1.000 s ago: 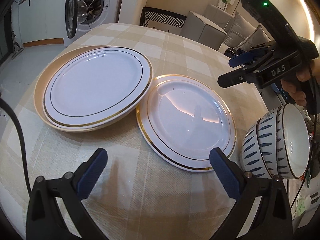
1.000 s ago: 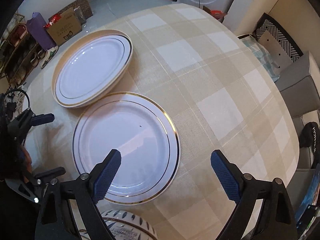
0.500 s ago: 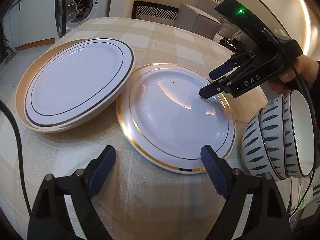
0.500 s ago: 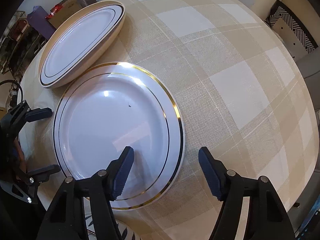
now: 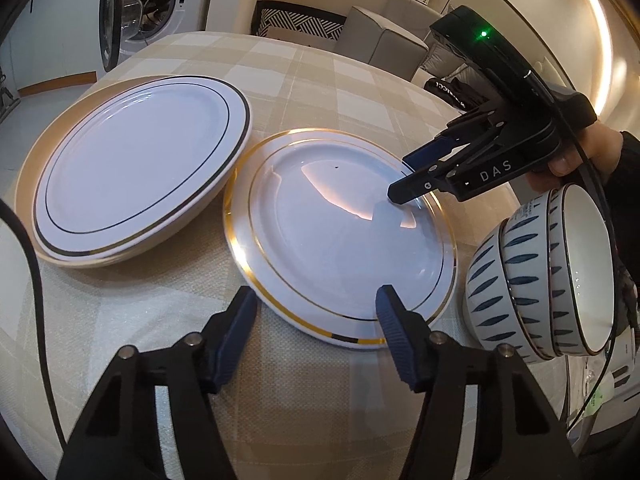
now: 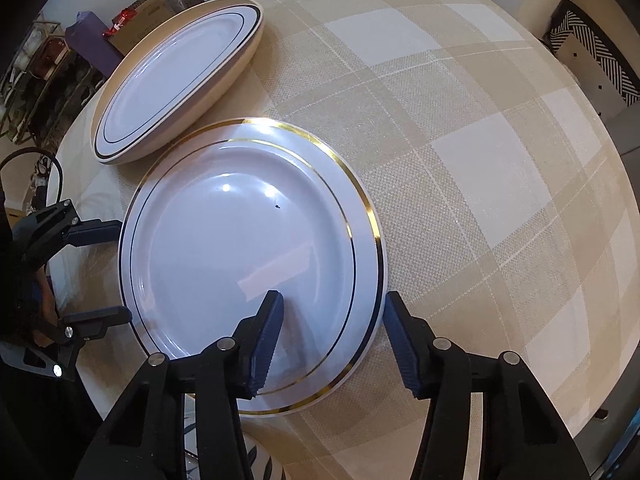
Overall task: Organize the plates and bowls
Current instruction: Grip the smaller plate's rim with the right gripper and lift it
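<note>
Right gripper (image 6: 332, 320) astride gold-rimmed plate (image 6: 240, 264) rim

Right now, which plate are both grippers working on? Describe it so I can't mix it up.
On the checked tablecloth, it is the gold-rimmed plate lying flat and alone, beside the stacked bowls. Unlike the dark-banded plate, which sits on a beige dish, it has a bright gold edge.

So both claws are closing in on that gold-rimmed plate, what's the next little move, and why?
Probably finish closing the right gripper on the gold-rimmed plate. Its jaws have just been closing and now straddle the plate's rim, one finger over the plate, one outside, not yet pinching. The left gripper is also narrowing at the opposite edge, so a lift likely follows.
</note>
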`<state>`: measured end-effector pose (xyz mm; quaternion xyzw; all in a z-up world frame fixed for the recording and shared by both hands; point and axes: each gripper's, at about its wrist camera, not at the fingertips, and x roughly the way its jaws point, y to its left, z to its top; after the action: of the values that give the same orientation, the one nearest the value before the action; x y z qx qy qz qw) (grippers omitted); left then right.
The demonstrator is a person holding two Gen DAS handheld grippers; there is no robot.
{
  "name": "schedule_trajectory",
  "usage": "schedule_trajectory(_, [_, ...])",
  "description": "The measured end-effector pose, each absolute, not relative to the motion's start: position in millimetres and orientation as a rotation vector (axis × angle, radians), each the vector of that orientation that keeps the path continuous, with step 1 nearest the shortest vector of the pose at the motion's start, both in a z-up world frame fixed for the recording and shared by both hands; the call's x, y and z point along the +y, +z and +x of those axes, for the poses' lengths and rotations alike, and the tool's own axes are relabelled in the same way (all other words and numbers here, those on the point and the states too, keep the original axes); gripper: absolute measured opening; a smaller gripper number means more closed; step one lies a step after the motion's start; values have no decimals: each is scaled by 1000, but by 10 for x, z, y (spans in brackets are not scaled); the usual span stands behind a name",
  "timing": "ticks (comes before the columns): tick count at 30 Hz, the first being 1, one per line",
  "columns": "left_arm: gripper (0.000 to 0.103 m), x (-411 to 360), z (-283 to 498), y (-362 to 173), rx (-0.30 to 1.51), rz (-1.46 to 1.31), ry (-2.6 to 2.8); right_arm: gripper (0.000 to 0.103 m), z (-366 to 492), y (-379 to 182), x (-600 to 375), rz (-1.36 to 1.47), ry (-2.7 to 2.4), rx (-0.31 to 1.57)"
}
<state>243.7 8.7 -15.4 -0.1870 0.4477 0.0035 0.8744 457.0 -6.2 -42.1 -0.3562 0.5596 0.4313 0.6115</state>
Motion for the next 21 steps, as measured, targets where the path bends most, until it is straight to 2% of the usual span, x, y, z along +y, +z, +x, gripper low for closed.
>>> schedule_trajectory(21, [60,147,2468,250,834,-372,25,53,4445,123,-97,-777,937,1182])
